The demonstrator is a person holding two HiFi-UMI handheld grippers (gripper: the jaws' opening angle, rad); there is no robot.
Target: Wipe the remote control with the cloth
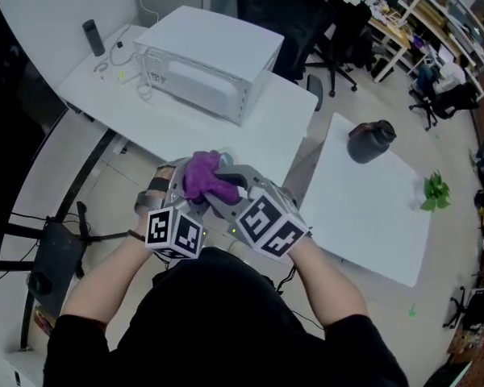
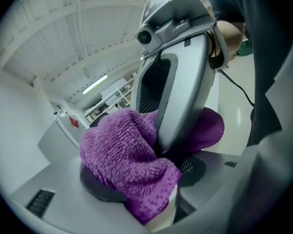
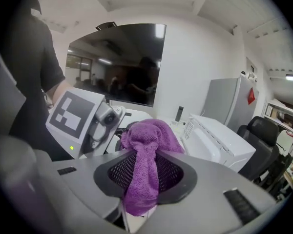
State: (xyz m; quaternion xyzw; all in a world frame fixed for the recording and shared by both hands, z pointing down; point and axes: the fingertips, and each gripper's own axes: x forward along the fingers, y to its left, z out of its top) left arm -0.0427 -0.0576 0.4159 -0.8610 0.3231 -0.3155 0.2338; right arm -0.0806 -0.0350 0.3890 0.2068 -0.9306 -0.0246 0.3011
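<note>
A purple cloth [image 1: 204, 176] is bunched between my two grippers, held up in front of the person's chest. My right gripper [image 1: 226, 190] is shut on the cloth [image 3: 147, 165], which drapes down between its pads. In the left gripper view the right gripper's finger [image 2: 183, 91] presses down into the cloth [image 2: 124, 160]. My left gripper [image 2: 146, 179] stands wide around a pale remote control [image 2: 163, 212], of which only an end shows under the cloth. In the head view the left gripper [image 1: 176, 190] touches the cloth from the left.
Beyond the grippers, a white table [image 1: 185, 127] carries a white microwave-like box [image 1: 210, 63] and a dark bottle [image 1: 93, 37]. A second white table [image 1: 371, 216] at the right holds a black kettle [image 1: 371, 139] and a green plant [image 1: 436, 190]. Office chairs [image 1: 306, 14] stand behind.
</note>
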